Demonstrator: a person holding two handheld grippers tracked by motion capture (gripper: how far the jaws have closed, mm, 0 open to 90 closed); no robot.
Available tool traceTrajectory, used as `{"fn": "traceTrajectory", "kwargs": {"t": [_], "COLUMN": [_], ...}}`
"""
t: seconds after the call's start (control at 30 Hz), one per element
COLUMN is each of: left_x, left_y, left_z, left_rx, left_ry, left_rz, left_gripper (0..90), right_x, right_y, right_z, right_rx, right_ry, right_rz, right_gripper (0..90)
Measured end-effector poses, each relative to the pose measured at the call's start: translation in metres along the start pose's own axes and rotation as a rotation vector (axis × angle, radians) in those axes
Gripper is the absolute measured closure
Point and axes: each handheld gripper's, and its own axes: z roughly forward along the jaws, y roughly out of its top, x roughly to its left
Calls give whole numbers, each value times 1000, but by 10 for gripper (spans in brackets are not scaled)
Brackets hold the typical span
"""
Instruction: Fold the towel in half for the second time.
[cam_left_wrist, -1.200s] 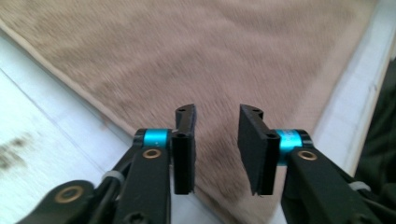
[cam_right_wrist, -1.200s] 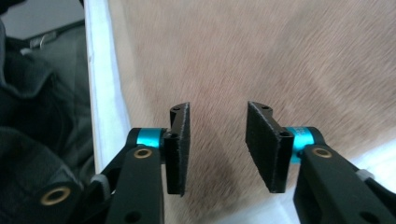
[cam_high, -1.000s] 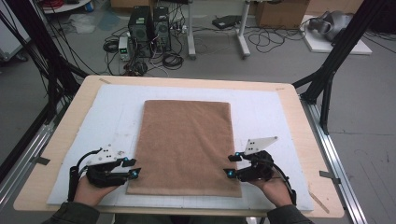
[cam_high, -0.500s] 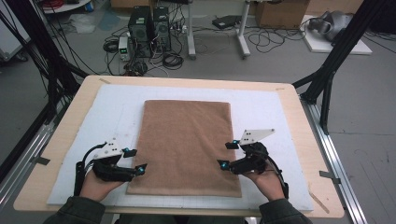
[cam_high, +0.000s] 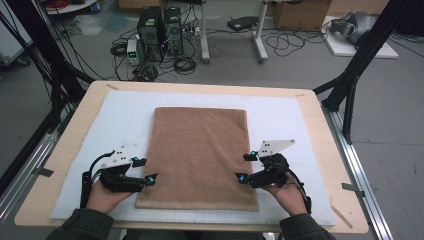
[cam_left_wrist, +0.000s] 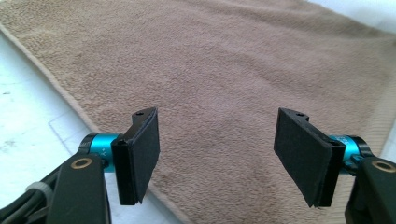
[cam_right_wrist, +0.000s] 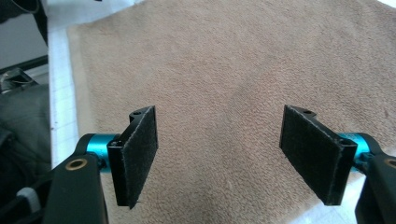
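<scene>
A workshop floor strewn with cables and computer towers lies beyond the bench (cam_high: 65, 150), whose white mat (cam_high: 280, 120) carries a brown towel (cam_high: 200, 150) lying flat between the two tongs. Left tongs (cam_high: 141, 170) and right tongs (cam_high: 245, 167) hover spread at its side edges near the near corners. The step looks like the approach to a fold; next each must lower and pinch its edge.

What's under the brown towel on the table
The brown towel lies flat on a white mat, which shows around all its edges and rests on the wooden table. Anything directly beneath the towel is covered.
</scene>
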Motion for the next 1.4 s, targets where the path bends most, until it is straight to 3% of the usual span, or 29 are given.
{"fn": "traceTrajectory", "kwargs": {"t": [0.2, 0.37, 0.47, 0.7, 0.77, 0.87, 0.93, 1.0, 1.07, 1.13, 1.37, 1.4], "left_x": [10, 23, 34, 57, 68, 83, 89, 92, 93, 95, 107, 109], "left_y": [11, 19, 23, 42, 48, 54, 53, 51, 49, 48, 39, 37], "left_z": [-2, 1, 5, 13, 20, 32, 38, 44, 47, 49, 68, 72], "left_rx": [-11, -23, -35, -40, -48, -26, -26, -21, -4, 0, 12, 32], "left_ry": [14, 43, 58, 111, 120, 151, 170, 177, 179, 184, 197, 210], "left_rz": [3, 1, -33, -50, -81, -101, -115, -119, -111, -123, -195, -201], "left_gripper": [319, 321, 326, 371, 378, 385, 394, 396, 396, 402, 425, 431], "right_x": [-8, -22, -35, -64, -74, -94, -103, -109, -109, -109, -120, -122], "right_y": [4, 12, 15, 36, 44, 50, 47, 42, 38, 34, 22, 21], "right_z": [0, 4, 8, 14, 14, 18, 23, 29, 34, 35, 50, 52], "right_rx": [11, 38, 43, 76, 78, 83, 78, 109, 128, 110, 148, 150], "right_ry": [-22, -56, -81, -131, -153, -177, -194, -205, -218, -220, -256, -257], "right_rz": [-10, -17, -6, -2, -7, 41, 62, 95, 93, 96, 129, 127], "right_gripper": [269, 271, 278, 292, 308, 312, 325, 320, 324, 329, 359, 370]}}
